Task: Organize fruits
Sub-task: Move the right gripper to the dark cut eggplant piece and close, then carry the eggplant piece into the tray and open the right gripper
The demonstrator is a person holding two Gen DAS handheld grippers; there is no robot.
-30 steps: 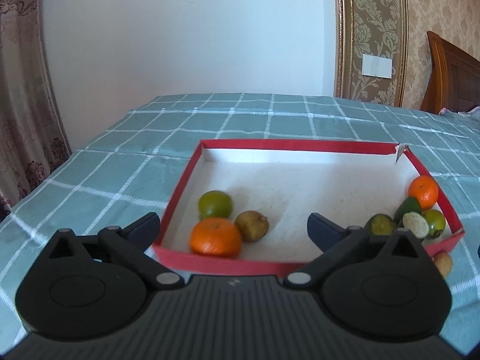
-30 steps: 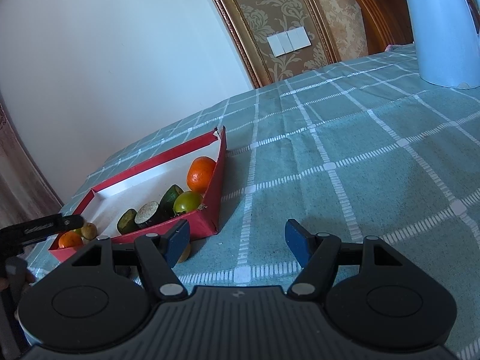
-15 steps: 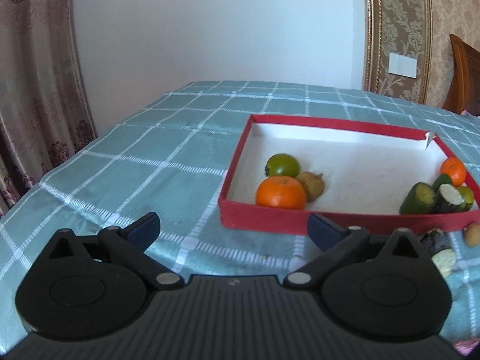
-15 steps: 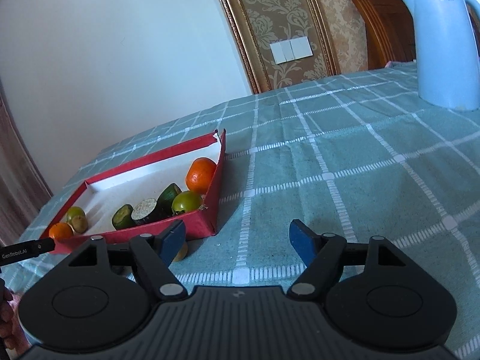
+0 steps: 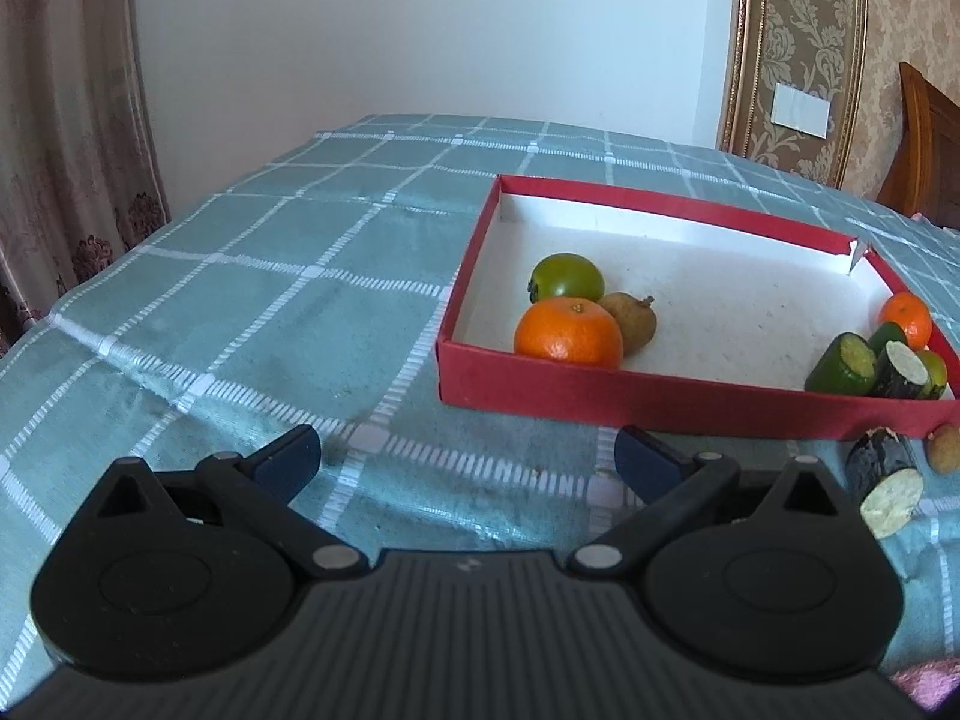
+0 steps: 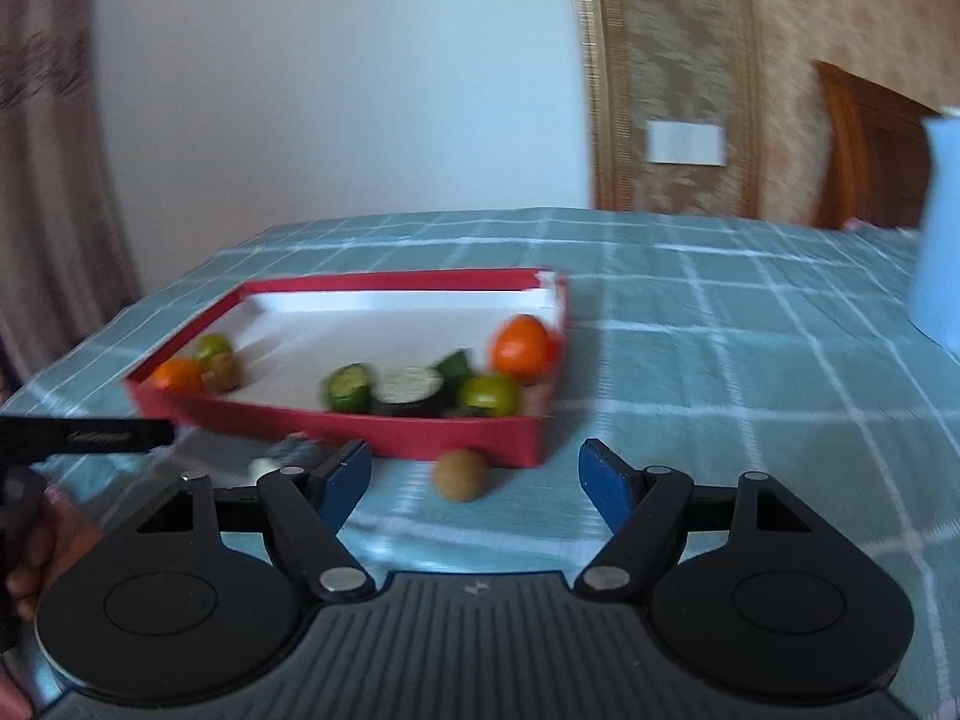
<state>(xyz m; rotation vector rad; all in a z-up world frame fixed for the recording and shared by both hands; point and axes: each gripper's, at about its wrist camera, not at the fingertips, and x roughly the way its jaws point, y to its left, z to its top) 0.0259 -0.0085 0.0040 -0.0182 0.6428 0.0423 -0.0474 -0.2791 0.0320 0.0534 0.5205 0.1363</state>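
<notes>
Outside the red tray (image 6: 456, 441), just beside its near wall, a small brown fruit (image 6: 461, 474) lay on the checked cloth of the table (image 6: 720, 372), with a cut dark-skinned piece (image 5: 887, 489) near it to the left; these two looked to me like what was left to put away. Inside the tray, an orange (image 5: 569, 332), a green fruit (image 5: 565, 277) and a brown one (image 5: 629, 319) huddled at the left end, and another orange (image 6: 521, 348), a green fruit (image 6: 491, 394) and more cut pieces (image 6: 384, 387) crowded the right corner. My right gripper (image 6: 474, 471) stood spread and empty, the brown fruit roughly in line between its blue pads but a little beyond them. My left gripper (image 5: 467, 459) was also spread, holding nothing, over bare cloth in front of the tray.

I judged the round fruit the risk: a pad nudging it off centre could send it rolling along the cloth or under the tray wall. My right view was blurred, so aim was uncertain. Closing too near the tray could catch the red wall and shove the whole tray, scattering the crowded corner. The two grippers sat close and could clash
</notes>
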